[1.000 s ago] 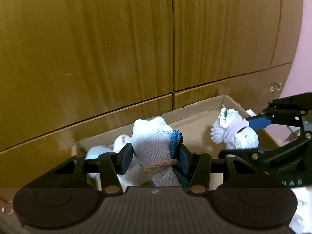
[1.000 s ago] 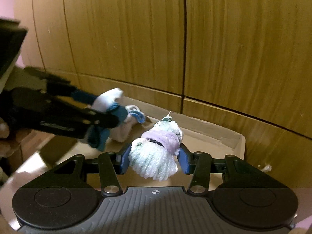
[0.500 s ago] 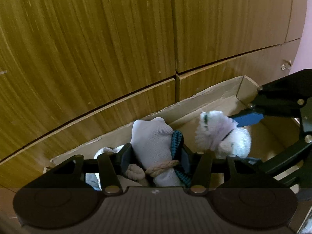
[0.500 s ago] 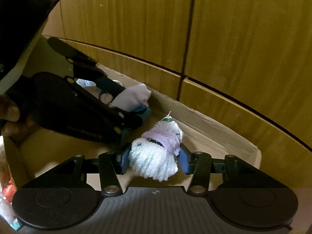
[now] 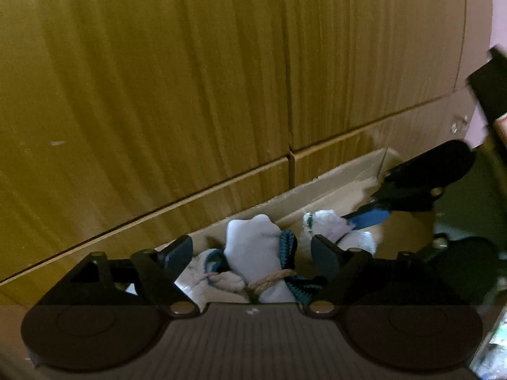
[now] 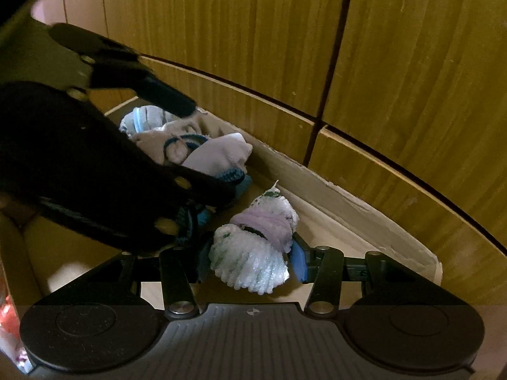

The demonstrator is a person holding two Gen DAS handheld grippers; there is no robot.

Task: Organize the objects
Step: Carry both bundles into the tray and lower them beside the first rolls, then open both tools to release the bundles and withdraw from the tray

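My left gripper [image 5: 252, 250] is open, its jaws spread apart on either side of a white sock bundle with teal trim tied with tan cord [image 5: 256, 253], which rests in a cardboard box [image 5: 329, 186] among other bundled socks [image 5: 202, 272]. My right gripper [image 6: 250, 259] is shut on a fuzzy white and lilac sock bundle [image 6: 253, 250], held low inside the same box [image 6: 348, 215]. That fuzzy bundle also shows in the left wrist view [image 5: 332, 228], just right of the white bundle. The left gripper appears in the right wrist view [image 6: 95, 171] over the sock pile [image 6: 190, 145].
Wooden cabinet doors and drawer fronts [image 5: 190, 95] stand directly behind the box. A small metal hook [image 5: 458, 125] is on the cabinet at the right. Colourful items [image 6: 8, 316] lie at the far left edge outside the box.
My left gripper has opened and let go of the white and teal sock bundle, which now lies in the box. My right gripper has lowered further into the box, still holding the fuzzy bundle.
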